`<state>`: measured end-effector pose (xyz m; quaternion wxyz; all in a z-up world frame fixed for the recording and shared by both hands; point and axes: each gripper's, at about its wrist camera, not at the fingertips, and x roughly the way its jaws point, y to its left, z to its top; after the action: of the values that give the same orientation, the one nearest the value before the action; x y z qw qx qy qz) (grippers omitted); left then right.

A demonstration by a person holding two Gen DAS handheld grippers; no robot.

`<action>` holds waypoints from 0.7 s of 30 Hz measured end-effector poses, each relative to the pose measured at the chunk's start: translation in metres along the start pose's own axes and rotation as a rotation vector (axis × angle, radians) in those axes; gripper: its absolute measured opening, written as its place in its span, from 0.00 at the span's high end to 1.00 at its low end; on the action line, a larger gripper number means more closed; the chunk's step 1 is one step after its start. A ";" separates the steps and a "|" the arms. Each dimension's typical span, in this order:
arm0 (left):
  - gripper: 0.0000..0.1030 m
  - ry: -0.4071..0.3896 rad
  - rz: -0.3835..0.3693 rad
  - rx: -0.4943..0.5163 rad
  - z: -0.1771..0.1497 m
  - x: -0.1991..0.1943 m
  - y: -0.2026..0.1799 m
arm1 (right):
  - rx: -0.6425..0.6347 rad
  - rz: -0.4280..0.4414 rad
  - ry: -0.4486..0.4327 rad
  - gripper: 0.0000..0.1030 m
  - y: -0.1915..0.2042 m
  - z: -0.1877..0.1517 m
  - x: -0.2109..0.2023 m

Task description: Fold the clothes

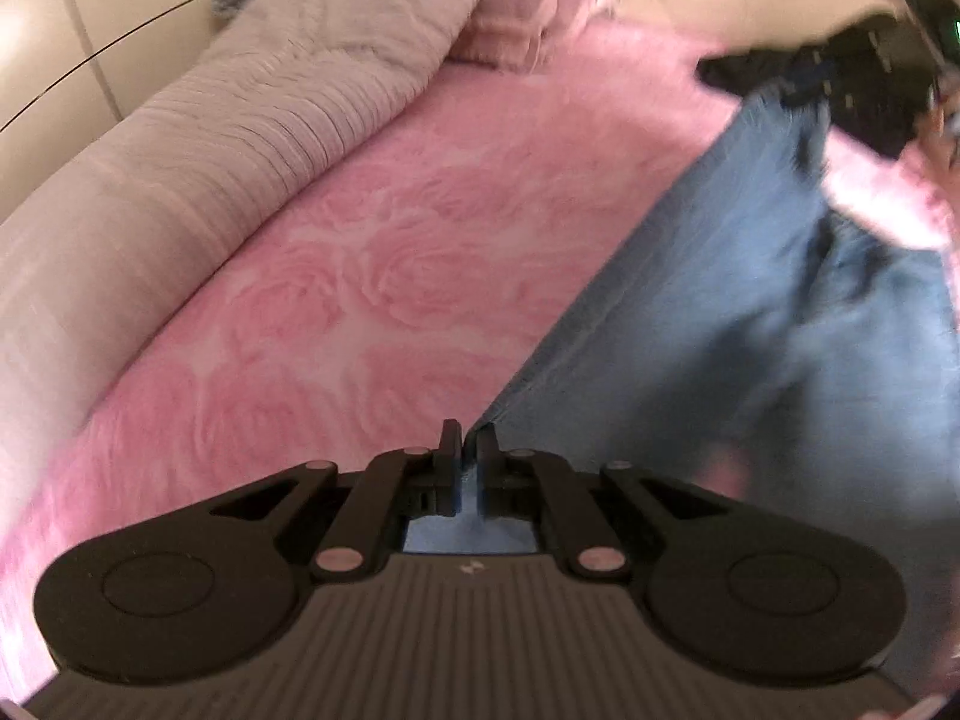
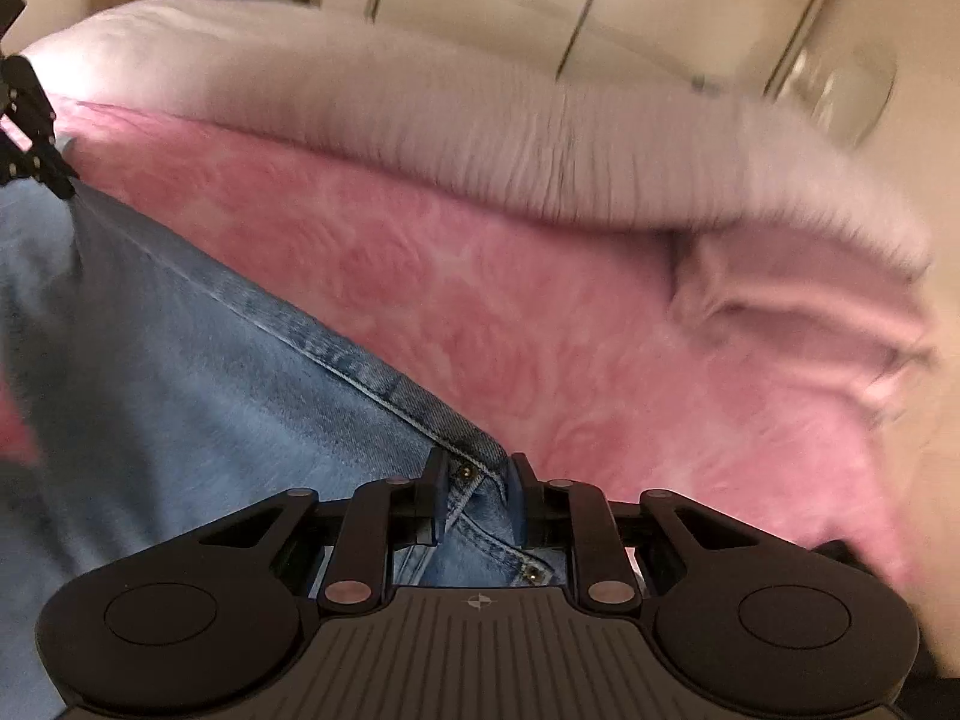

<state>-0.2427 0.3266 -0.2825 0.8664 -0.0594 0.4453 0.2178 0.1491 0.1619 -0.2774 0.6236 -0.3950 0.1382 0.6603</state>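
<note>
So the surface here is a bed (image 1: 372, 276) covered in a fuzzy pink blanket (image 2: 540, 324) with a big rose pattern pressed into the pile. Along the far side lies a long, bunched-up greyish-beige ribbed duvet (image 1: 198, 138), running the whole length of the bed next to the pale cabinet doors (image 2: 540, 6). At one end of it there's a pink pillow (image 1: 528, 18) sitting on the blanket, partly tucked under the duvet. A pair of blue jeans (image 2: 180, 348) hangs stretched above the near side of the blanket; whether the lower end still touches the bed I can't tell, it's blurry.
</note>
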 end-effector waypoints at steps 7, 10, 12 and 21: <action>0.95 0.150 -0.128 -0.278 -0.090 -0.069 -0.091 | -0.028 -0.041 0.147 0.82 0.088 -0.062 -0.115; 0.91 0.271 -0.158 -0.431 -0.129 -0.059 -0.119 | -0.022 -0.044 0.405 0.82 0.128 -0.106 -0.122; 0.90 0.327 -0.180 -0.524 -0.150 -0.056 -0.131 | 0.035 -0.062 0.550 0.82 0.143 -0.128 -0.119; 0.68 0.247 0.033 -0.971 -0.182 -0.062 -0.080 | 1.009 -0.033 0.394 0.65 0.091 -0.159 -0.131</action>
<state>-0.3759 0.1800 -0.3488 0.6760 -0.4740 0.3928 0.4050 0.1080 -0.0559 -0.3178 0.7085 -0.1650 0.5459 0.4156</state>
